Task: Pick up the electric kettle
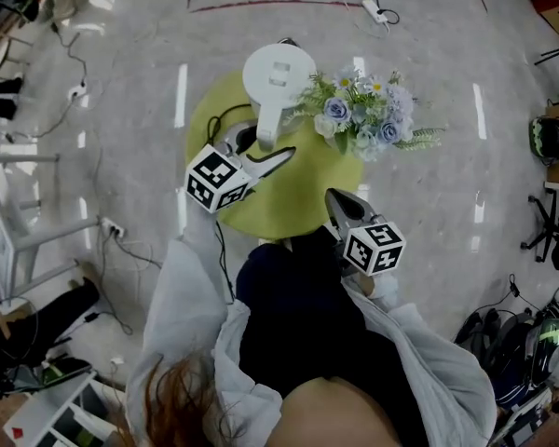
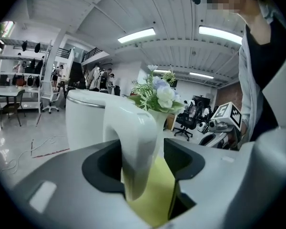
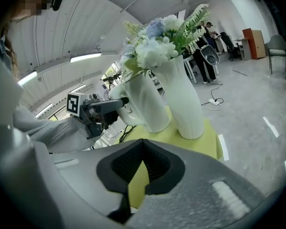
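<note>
A white electric kettle (image 1: 278, 73) stands at the far edge of a round yellow-green table (image 1: 289, 203), its handle (image 1: 269, 124) pointing toward me. My left gripper (image 1: 264, 147) reaches in from the left. In the left gripper view the handle (image 2: 136, 142) sits between the jaws, close against the left pad, with a gap to the right pad. The kettle body (image 2: 86, 123) rises behind it. My right gripper (image 1: 340, 203) hovers over the table's near right edge, jaws together and empty, pointing toward the kettle (image 3: 143, 104).
A white vase of blue and white flowers (image 1: 363, 110) stands right beside the kettle on the table. The kettle's black cord (image 1: 214, 119) loops over the table's left edge. A power strip (image 1: 375, 9) lies on the floor beyond, and office chairs (image 1: 550, 222) stand at the right.
</note>
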The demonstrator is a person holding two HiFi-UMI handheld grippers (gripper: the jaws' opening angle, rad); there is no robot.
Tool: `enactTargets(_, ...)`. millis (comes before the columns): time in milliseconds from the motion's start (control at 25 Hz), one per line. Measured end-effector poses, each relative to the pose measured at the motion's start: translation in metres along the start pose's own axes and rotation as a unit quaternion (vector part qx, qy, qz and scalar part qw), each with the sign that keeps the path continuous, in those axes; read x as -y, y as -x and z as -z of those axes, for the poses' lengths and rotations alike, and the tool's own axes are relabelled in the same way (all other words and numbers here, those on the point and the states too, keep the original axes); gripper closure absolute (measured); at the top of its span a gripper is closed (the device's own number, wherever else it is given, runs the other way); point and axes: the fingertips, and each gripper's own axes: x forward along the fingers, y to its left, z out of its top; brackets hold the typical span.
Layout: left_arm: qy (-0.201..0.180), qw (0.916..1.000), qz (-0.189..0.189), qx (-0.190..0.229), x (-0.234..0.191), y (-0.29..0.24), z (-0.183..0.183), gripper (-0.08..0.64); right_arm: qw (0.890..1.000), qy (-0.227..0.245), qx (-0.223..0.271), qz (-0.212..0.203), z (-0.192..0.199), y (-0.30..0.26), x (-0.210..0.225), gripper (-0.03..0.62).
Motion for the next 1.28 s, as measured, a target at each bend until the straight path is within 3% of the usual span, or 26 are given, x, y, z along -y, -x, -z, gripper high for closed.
enactTargets(160,-0.01,0.9989,-0.028,0.036,-0.008,0.001,-0.004,0.389,1.0,0.002,-0.011,-0.011,0.003,-0.006,0.012,0.591)
enactTargets(360,-0.005,0.9913,-0.09,0.096,-0.017,0.003,-0.012,0.394,1.0,0.009,-0.016,-0.02,0.0,-0.011,0.024,0.591)
enactTargets(560,0.015,0.9848,-0.121,0.124,-0.024,0.003,-0.021,0.397,1.0,0.011,-0.005,-0.023,-0.007,-0.007,0.027,0.591)
enactTargets(840,0.026,0.9801,-0.135,0.143,-0.029,0.005,-0.032,0.397,1.0,0.008,-0.003,-0.022,-0.005,-0.009,0.019,0.591)
enactTargets(1040,0.056,0.9729,-0.134,0.18,-0.039,0.021,-0.043,0.397,1.0,0.003,0.005,-0.01,-0.007,-0.011,0.011,0.591)
enactTargets(1280,0.041,0.9761,-0.124,0.174,-0.044,0.034,-0.058,0.397,1.0,-0.003,0.017,0.011,-0.014,-0.012,0.004,0.591)
